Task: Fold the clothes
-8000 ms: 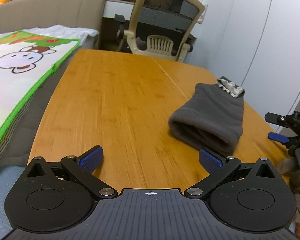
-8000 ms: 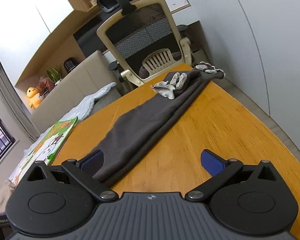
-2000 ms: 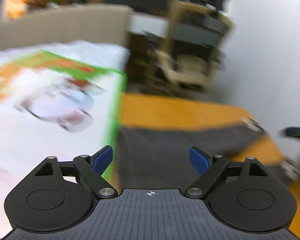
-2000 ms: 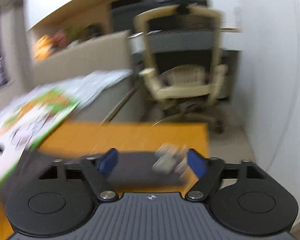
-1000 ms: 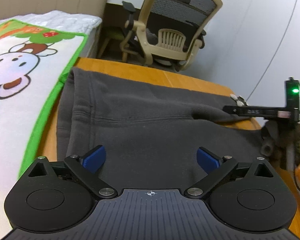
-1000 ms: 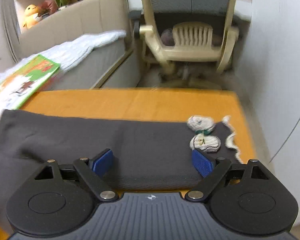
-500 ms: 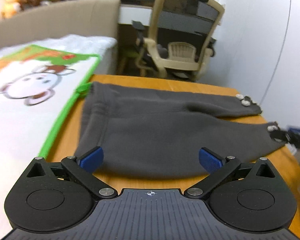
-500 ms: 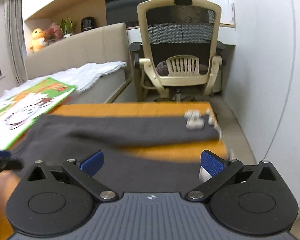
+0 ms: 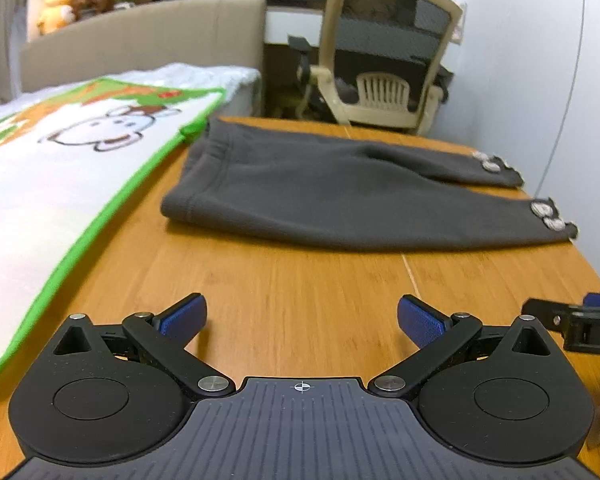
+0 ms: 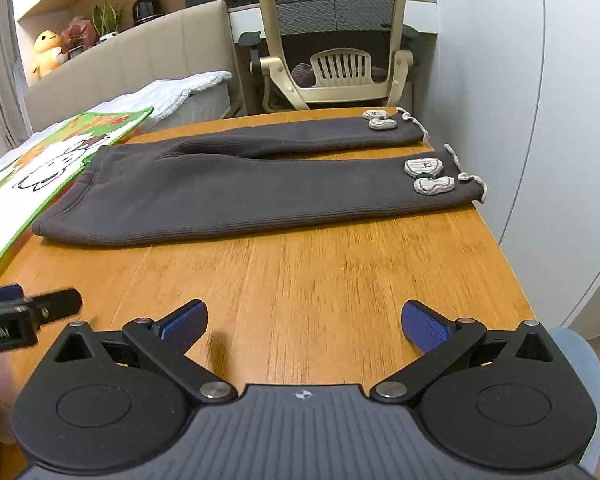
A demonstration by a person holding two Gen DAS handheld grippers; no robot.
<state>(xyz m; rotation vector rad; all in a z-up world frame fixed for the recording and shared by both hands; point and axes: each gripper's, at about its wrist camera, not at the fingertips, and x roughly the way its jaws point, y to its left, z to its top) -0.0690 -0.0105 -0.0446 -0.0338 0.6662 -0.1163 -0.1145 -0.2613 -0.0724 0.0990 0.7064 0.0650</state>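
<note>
A pair of dark grey fleece trousers (image 10: 236,192) lies spread flat across the far half of the wooden table (image 10: 320,276), waistband to the left, both legs pointing right with pale patches at the cuffs (image 10: 428,176). It also shows in the left wrist view (image 9: 340,196). My left gripper (image 9: 300,318) is open and empty over bare wood, well short of the trousers. My right gripper (image 10: 304,320) is open and empty too, over bare wood near the front edge. Each gripper shows at the edge of the other's view.
A cartoon-print mat with a green border (image 9: 60,160) lies along the table's left side, touching the waistband. A beige office chair (image 10: 332,60) stands behind the table. A white wall (image 10: 540,80) runs close along the right edge.
The folded trousers have been opened out flat on the table. In the last second both grippers pulled back from the cloth toward the front edge, open and empty.
</note>
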